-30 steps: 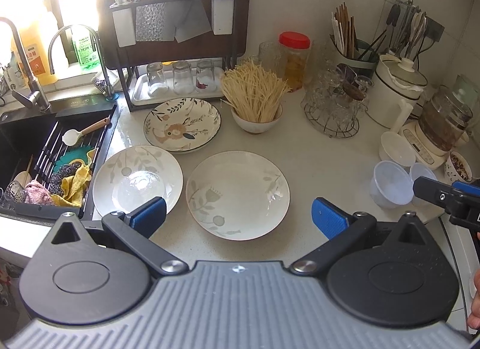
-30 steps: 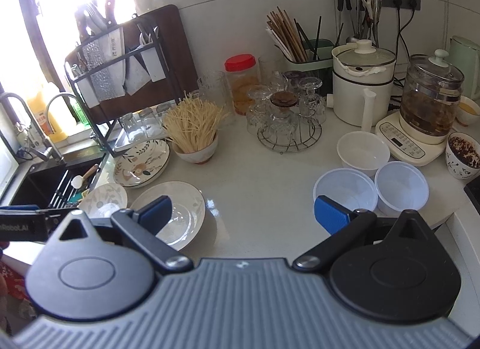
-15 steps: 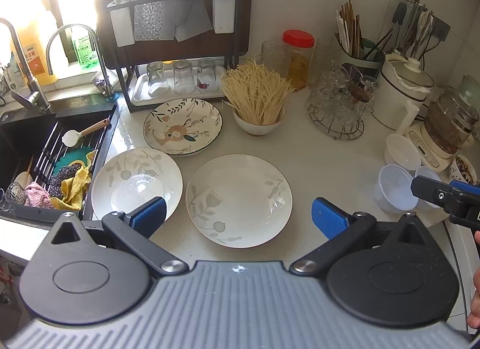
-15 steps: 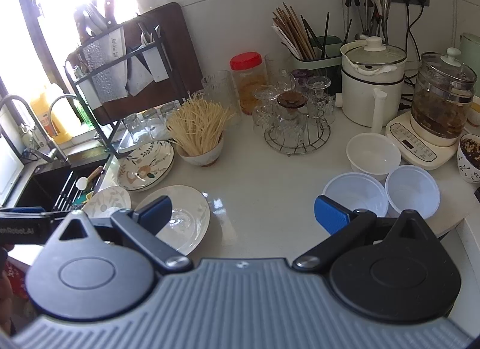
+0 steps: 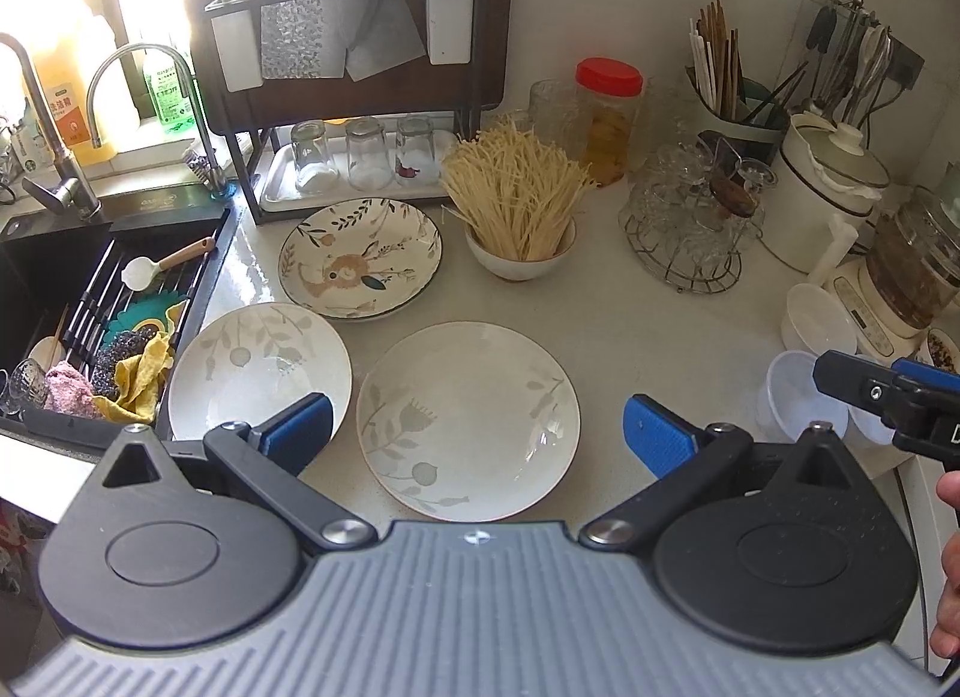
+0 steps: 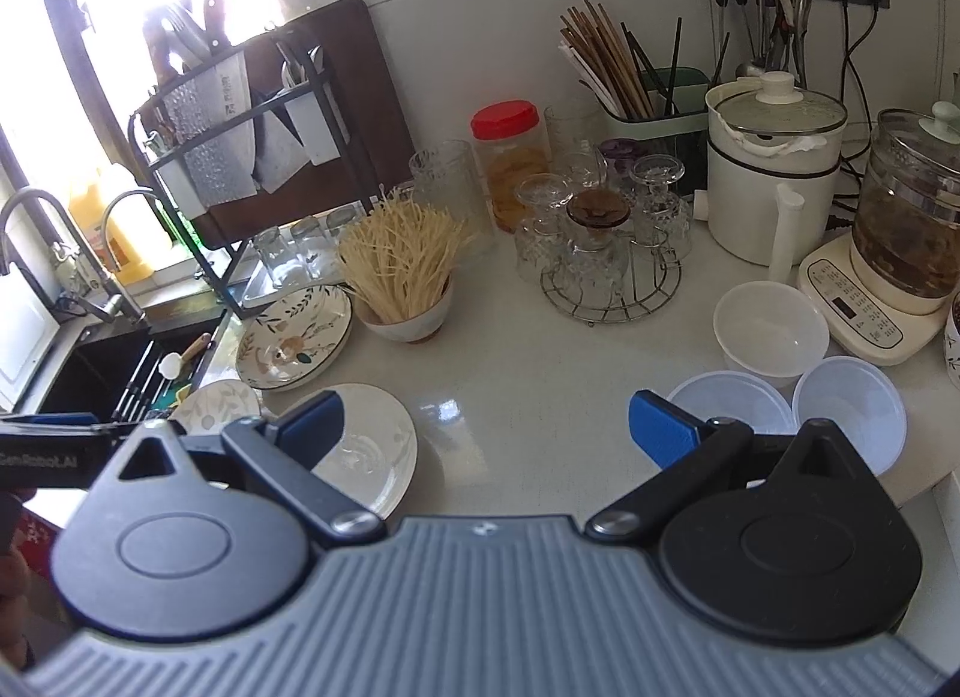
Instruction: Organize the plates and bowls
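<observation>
- The white stone desk carries everything loose and unstacked, so I judge the sorting is at its very start: nothing is gathered yet.
- Three plates sit at the desk's left end. A round white plate with grey leaf print lies nearest the left gripper; a second white leaf-print plate sits just beside it by the black sink; a cream plate with a painted rabbit lies behind both.
- Three bowls cluster at the right end: a frosted white plastic bowl and, in front of it, two translucent round plastic bowls touching side by side.
- The left gripper is spread wide and empty, hovering above the nearest plate, centred on it.
- The right gripper is likewise wide apart and holds nothing, over bare desk between plates and bowls.
- Next move, as I judge it: lower the left gripper to the near plate's rim, pinch the thin edge, then lift it onto a neighbour; the shallow glazed rim may slip.
</observation>
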`<action>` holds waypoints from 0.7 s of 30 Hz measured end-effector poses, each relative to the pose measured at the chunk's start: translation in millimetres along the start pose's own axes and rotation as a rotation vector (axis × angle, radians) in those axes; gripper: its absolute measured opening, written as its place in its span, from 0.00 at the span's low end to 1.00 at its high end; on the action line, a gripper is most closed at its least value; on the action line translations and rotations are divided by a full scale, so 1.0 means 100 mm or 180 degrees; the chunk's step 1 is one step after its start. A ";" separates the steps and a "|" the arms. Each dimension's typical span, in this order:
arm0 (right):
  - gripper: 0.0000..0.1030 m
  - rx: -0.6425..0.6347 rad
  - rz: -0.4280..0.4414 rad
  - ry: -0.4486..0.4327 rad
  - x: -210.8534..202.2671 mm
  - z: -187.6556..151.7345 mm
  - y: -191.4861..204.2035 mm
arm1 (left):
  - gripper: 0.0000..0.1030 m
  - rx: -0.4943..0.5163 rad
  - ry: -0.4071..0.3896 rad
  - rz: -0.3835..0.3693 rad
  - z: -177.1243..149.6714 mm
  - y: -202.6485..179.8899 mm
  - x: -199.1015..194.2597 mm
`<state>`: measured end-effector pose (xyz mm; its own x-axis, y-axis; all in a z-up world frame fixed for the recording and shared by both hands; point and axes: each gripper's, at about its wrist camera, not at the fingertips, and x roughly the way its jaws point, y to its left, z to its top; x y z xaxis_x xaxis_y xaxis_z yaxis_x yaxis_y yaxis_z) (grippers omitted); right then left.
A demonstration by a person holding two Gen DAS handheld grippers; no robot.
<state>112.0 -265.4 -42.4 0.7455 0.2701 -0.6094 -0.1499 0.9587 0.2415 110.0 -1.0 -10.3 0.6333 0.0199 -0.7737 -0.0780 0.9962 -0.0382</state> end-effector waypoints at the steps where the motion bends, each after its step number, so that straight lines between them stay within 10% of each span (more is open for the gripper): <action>1: 1.00 -0.0006 0.0030 0.0012 0.02 0.02 -0.02 | 1.00 -0.0007 -0.0002 0.0013 0.01 -0.02 0.02; 21: 1.00 -0.0235 0.0444 0.0083 0.39 0.32 -0.06 | 1.00 -0.0259 0.0014 0.0164 0.20 0.01 0.27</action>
<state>162.9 -263.6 -43.0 0.6971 0.4023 -0.5934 -0.2988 0.9154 0.2696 142.5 2.0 -18.7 0.6235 0.0703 -0.7786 -0.1728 0.9837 -0.0496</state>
